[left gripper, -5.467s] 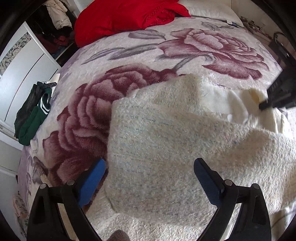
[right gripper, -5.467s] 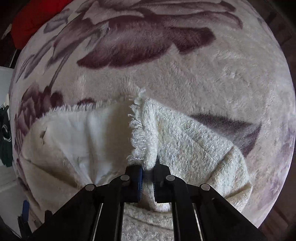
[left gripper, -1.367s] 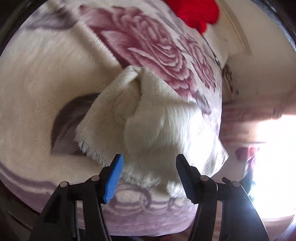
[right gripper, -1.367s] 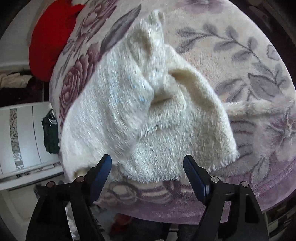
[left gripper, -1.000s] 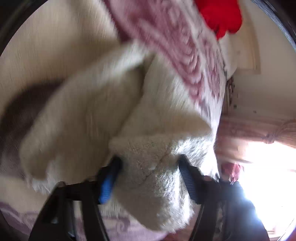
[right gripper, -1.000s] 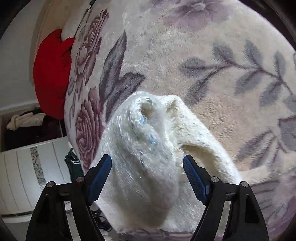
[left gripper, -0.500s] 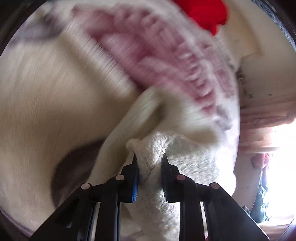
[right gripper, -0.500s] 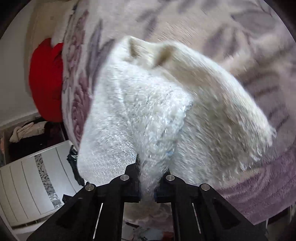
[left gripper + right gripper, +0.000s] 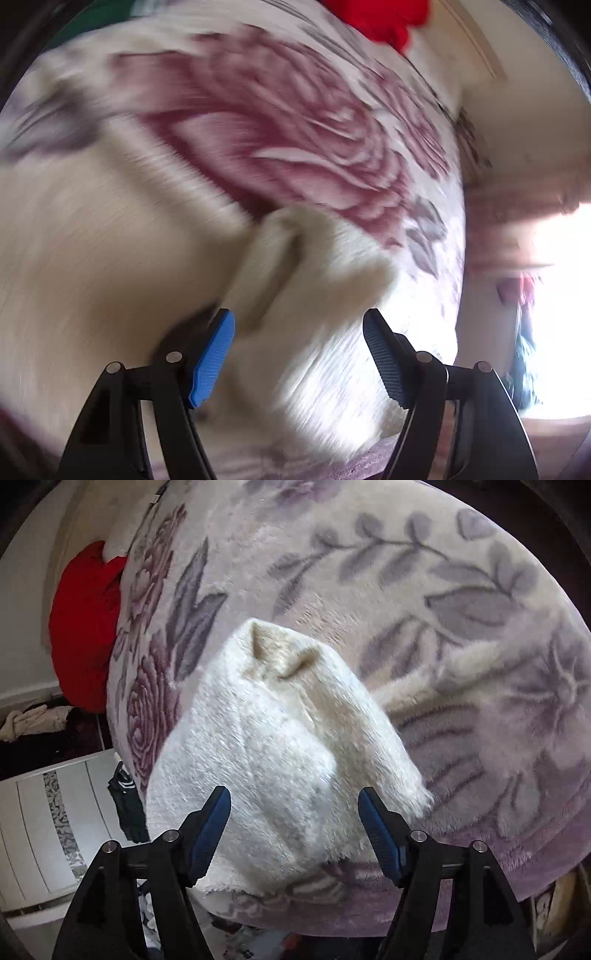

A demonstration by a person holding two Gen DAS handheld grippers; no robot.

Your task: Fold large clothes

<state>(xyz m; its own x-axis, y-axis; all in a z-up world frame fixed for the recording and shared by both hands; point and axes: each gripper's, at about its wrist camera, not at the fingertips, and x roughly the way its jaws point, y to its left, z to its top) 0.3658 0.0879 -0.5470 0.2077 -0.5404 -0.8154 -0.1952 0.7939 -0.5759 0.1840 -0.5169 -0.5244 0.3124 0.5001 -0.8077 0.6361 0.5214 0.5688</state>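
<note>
Near the foot edge of the bed (image 9: 480, 842), the cream fleece garment (image 9: 280, 746) lies bunched in a thick, lumpy bundle on the rose-patterned blanket (image 9: 424, 554), its lower hem reaching almost to the blanket's purple border. Your right gripper (image 9: 293, 830) has just been opening, and its blue pads stand wide on either side of the bundle with no cloth pinched between them. Your left gripper (image 9: 298, 354) has likewise just been opening; its view is smeared by motion, yet the pads (image 9: 212, 360) plainly stand apart and the garment (image 9: 306, 280) lies beyond them, let go.

You are, by my reading, between grips: the last fold is dropped and the next one needs setting up. Judge the pile before you close on anything. It looks humped rather than flat, with a pocket gaping at its far end, so the fold is not tidy yet. Pick the two corners of one edge, one per hand, and take only the top layer if you mean to open it, or the full thickness if you mean to double it over. Keep both hands level as you lift, carry the edge across together, and lay it down before you release. Fleece this thick will spring back, so press the crease. Mind the foot edge: the hem sits close enough that a careless pull could drag the bundle off the bed.
</note>
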